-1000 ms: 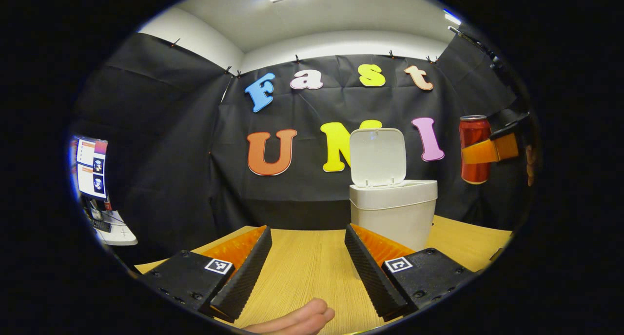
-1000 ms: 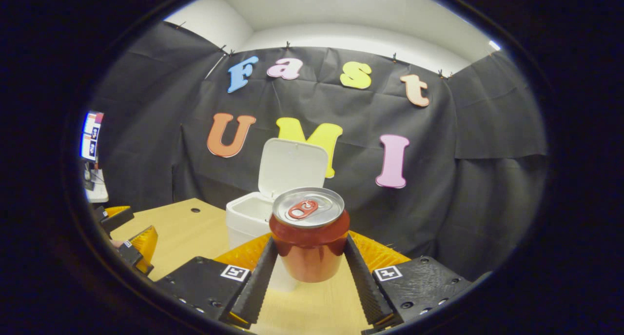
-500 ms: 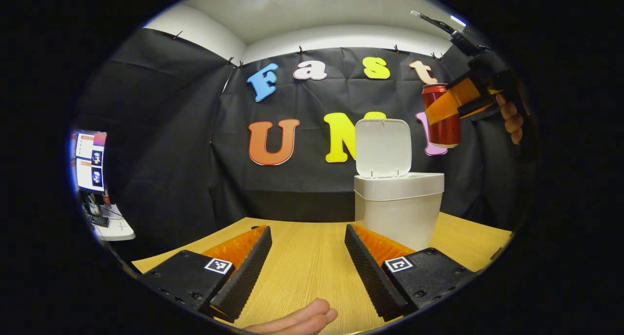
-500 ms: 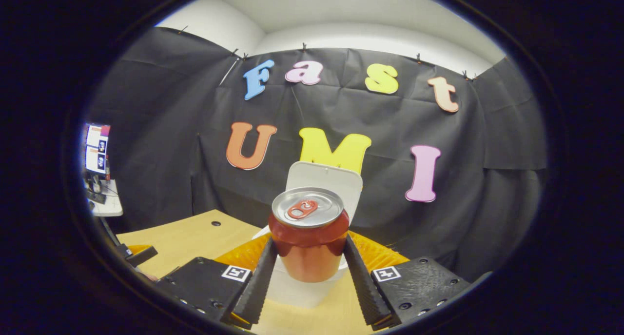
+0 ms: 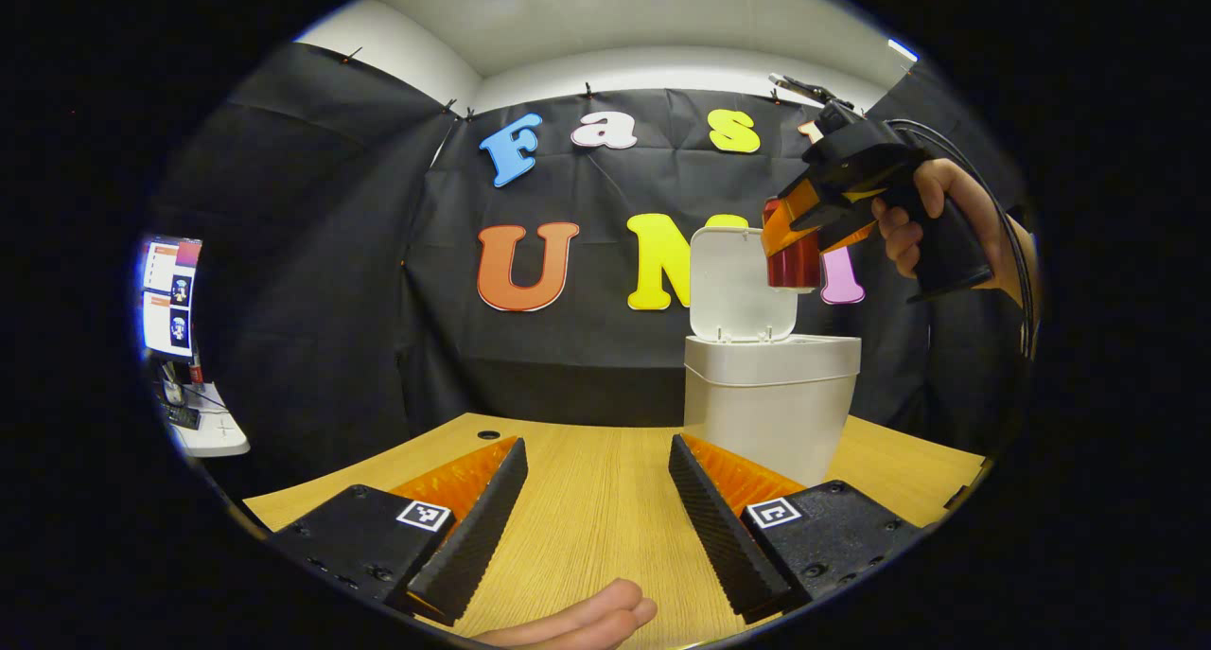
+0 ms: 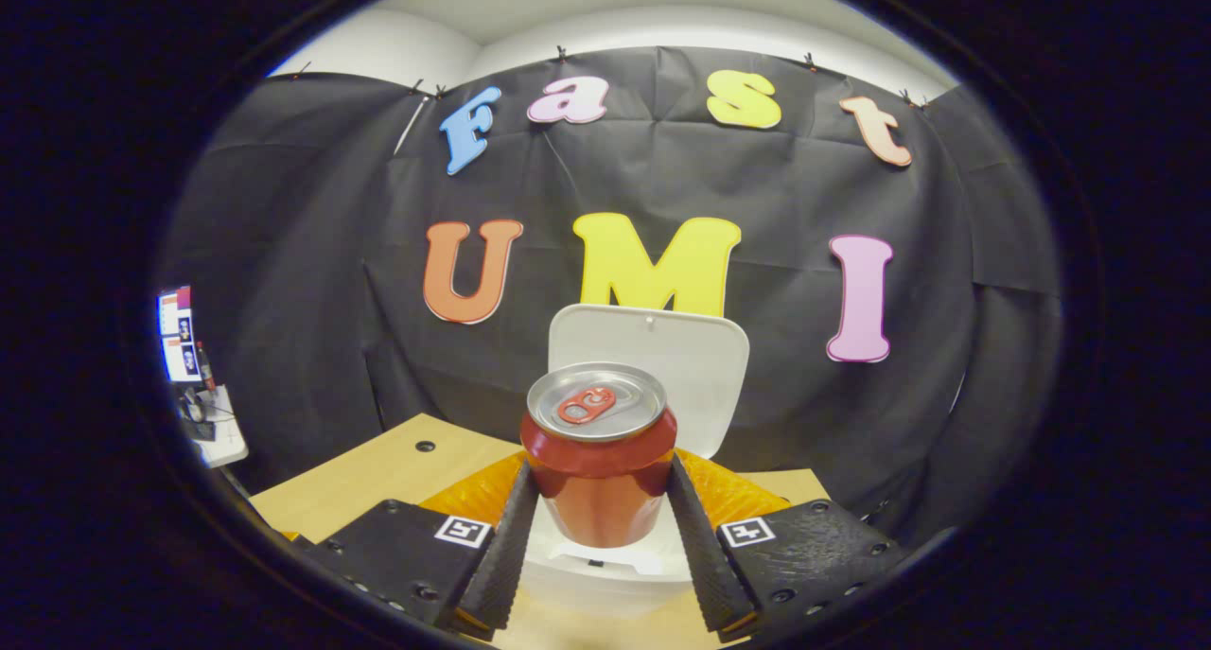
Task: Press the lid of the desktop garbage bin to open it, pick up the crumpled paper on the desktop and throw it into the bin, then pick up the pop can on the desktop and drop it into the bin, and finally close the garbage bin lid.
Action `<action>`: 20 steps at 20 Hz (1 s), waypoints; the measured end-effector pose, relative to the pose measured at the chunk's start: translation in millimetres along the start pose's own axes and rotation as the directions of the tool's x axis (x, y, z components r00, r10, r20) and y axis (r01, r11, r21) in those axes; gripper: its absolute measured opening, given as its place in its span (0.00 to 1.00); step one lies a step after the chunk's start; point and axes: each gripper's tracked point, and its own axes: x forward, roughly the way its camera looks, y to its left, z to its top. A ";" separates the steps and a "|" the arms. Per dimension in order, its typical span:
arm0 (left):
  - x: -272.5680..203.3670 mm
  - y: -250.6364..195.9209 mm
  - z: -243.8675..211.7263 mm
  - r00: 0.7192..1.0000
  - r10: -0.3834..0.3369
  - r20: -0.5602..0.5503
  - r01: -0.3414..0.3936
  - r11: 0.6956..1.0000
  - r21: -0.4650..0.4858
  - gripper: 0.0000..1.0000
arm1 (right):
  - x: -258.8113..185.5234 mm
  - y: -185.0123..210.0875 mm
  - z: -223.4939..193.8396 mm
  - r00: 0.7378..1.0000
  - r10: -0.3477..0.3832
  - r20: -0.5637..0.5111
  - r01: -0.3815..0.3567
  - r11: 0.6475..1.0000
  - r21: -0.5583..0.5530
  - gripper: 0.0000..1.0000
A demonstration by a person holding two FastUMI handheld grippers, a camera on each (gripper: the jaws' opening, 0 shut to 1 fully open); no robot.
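1. The right gripper (image 6: 598, 536), jaws clamped on the sides of the red aluminium pop can (image 6: 599, 461), has carried it in from the side over the last second; the can now hangs upright, directly above the mouth of the white plastic desktop garbage bin (image 5: 768, 399).
2. The bin's white hinged lid (image 5: 736, 283) stands raised behind the can, so release appears to be the next step; closing the lid remains.
3. The left gripper (image 5: 594, 499) rests low over the worktop, jaws wide apart and empty, as it was a second ago.
4. The pale wood-grain worktop (image 5: 587, 508) carries the bin; a bare hand (image 5: 577, 622) lies at its near edge.
5. A lit monitor (image 5: 168, 295) stands at the far left of the booth.
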 end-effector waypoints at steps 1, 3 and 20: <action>0.5 -2.4 -2.6 1.000 0.000 0.001 0.000 1.000 -0.002 0.97 | 8.1 -0.3 -4.4 1.000 0.007 -0.021 -0.007 1.000 0.017 0.73; -0.5 -3.4 -1.1 1.000 -0.001 0.003 0.001 1.000 -0.001 0.97 | 22.3 -3.3 -10.5 0.999 0.004 -0.053 -0.001 0.999 0.047 0.74; 8.1 -3.0 -17.9 0.998 -0.014 -0.054 0.014 1.000 -0.001 0.98 | 45.5 -1.3 -5.4 0.997 -0.040 -0.064 0.042 0.999 0.031 0.73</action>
